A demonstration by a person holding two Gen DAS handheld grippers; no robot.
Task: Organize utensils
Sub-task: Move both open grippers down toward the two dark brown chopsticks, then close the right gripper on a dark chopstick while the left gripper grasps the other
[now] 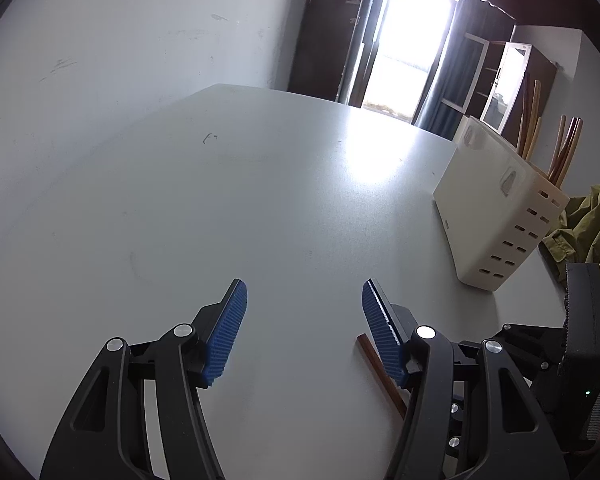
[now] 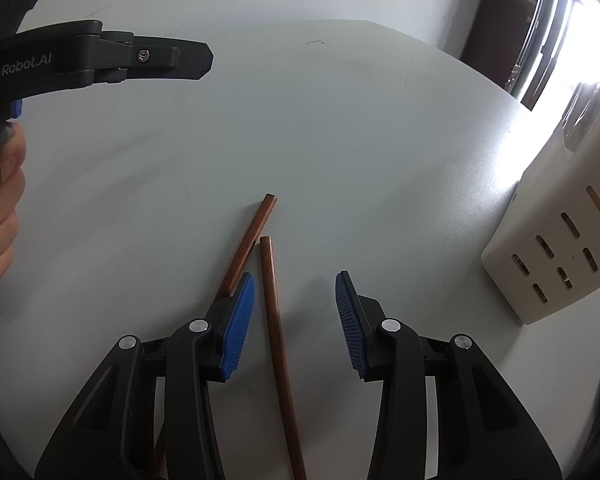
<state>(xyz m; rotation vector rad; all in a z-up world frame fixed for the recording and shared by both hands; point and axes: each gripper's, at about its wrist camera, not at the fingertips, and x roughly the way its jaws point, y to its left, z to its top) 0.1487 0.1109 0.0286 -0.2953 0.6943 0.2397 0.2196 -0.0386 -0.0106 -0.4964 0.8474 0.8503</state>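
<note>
We hold the right gripper (image 2: 295, 312) just above the table (image 2: 340, 152), its jaws released and wide apart, with nothing between the blue pads (image 2: 240, 324). One brown chopstick (image 2: 278, 344) lies on the table in the gap between these jaws, closer to the left pad. The second chopstick (image 2: 250, 242) lies beside the first one, slanted, and passes under the left finger of this gripper; their far ends are near each other but apart.

The left gripper (image 1: 304, 320) is also released, jaws spread, holding nothing. In its own view one chopstick end (image 1: 380, 372) shows just beside its right finger.

Farther than the chopsticks, to their right, the white utensil holder (image 1: 496, 216) with slots in its side stands on the table. Several wooden utensils (image 1: 564, 152) stand upright inside it. Beyond the holder we see an olive cloth (image 1: 592, 220), and behind the table a white wall (image 1: 120, 40) and a bright doorway (image 1: 412, 40).
</note>
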